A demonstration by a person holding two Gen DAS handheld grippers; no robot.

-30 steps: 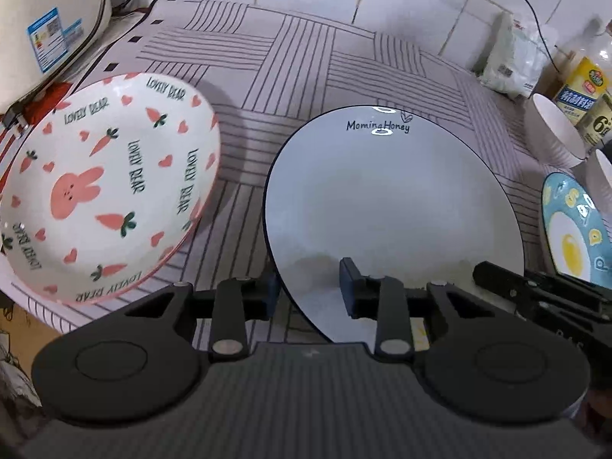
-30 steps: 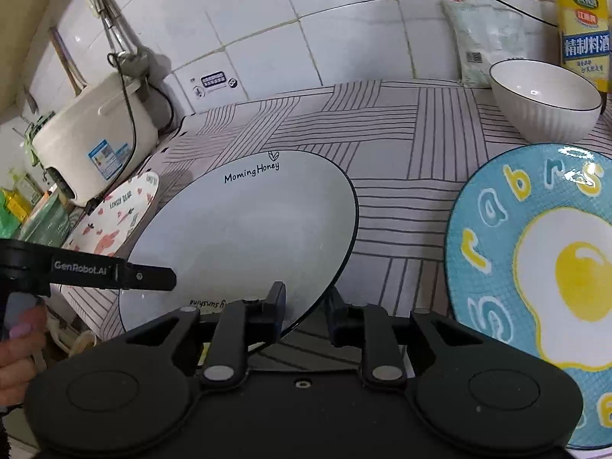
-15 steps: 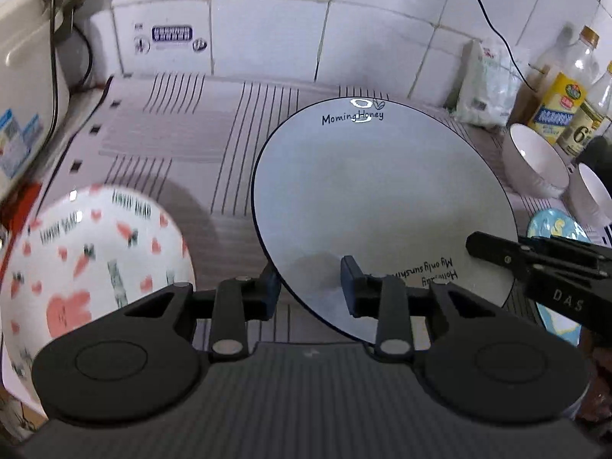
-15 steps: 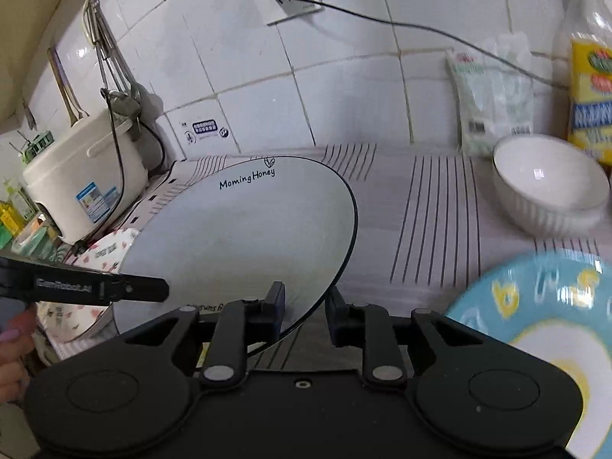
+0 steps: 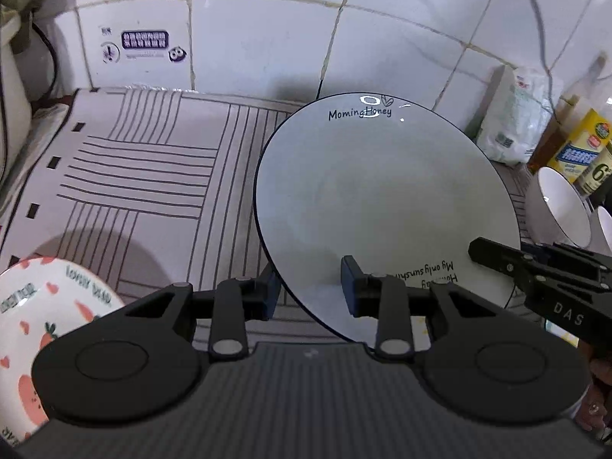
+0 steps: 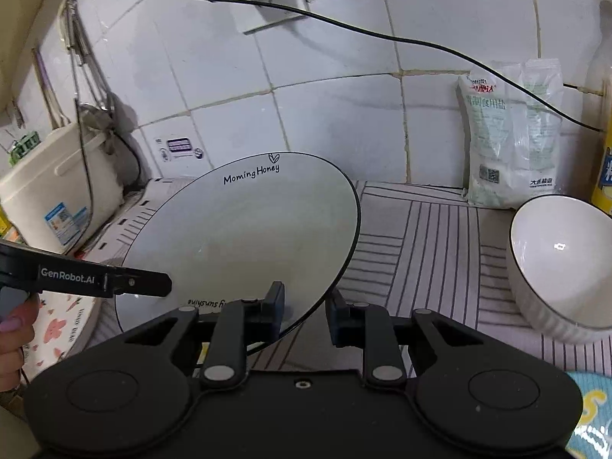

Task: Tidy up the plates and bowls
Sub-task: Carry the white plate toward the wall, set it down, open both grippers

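Left wrist view: the carrot-print plate [image 5: 46, 329] lies at lower left on the striped mat [image 5: 145, 176]. The left gripper [image 5: 308, 287] clamps the near rim of the white plate [image 5: 382, 206], which is lifted and tilted clear of the mat. The right gripper [image 6: 304, 308] grips the same rim. Judged step: carrying the plate to a stack. Next move calls for level lowering onto another plate. The white bowl [image 6: 562, 264], salt bag [image 6: 512, 134] and bottles [image 5: 581, 149] crowd the right side.

White tiled wall [image 6: 344, 114] behind striped counter mat [image 5: 145, 176].
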